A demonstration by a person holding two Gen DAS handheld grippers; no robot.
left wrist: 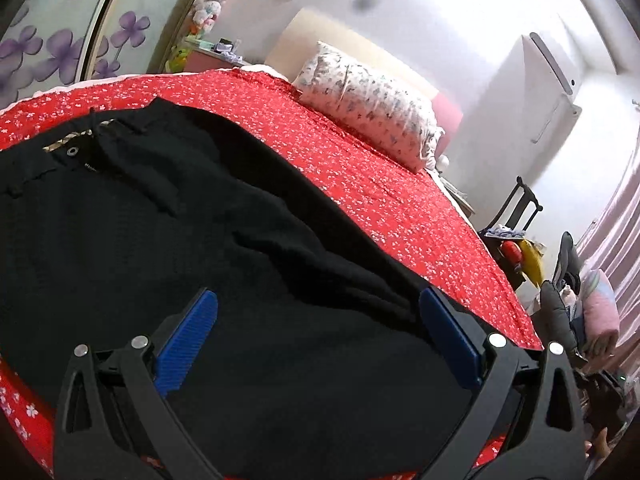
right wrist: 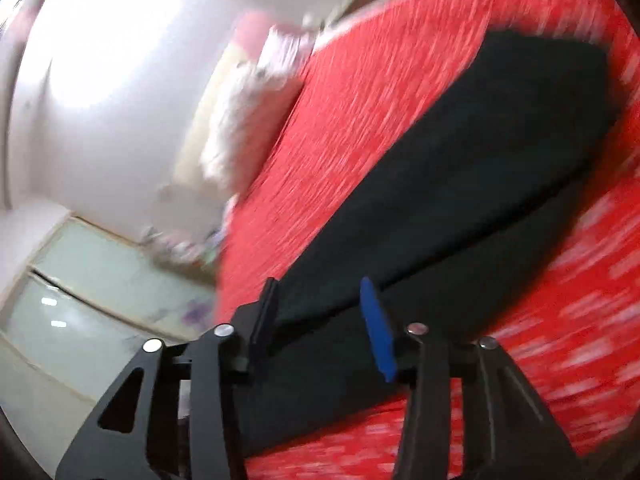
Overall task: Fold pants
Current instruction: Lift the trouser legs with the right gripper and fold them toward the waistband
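Black pants [left wrist: 200, 220] lie spread on a red flowered bedspread [left wrist: 360, 152], the waistband with its drawstring [left wrist: 100, 140] at the upper left. My left gripper [left wrist: 317, 294] hovers over the dark cloth, its blue pads [left wrist: 188, 344] wide apart and open, nothing pinched. The right wrist view is blurred: the pants [right wrist: 460, 168] stretch away as a long dark band across the bedspread [right wrist: 380, 80]. My right gripper [right wrist: 319, 282] sits at the band's near end, partly open, with black cloth lying in the gap and below it. No pad visibly presses on it.
A patterned pillow [left wrist: 372, 120] leans at the headboard. A wardrobe with purple flowers [left wrist: 60, 48] stands at the left, and a small table with toys [left wrist: 208, 52] behind the bed. A chair with clutter [left wrist: 520, 248] and a white standing unit [left wrist: 548, 92] are on the right.
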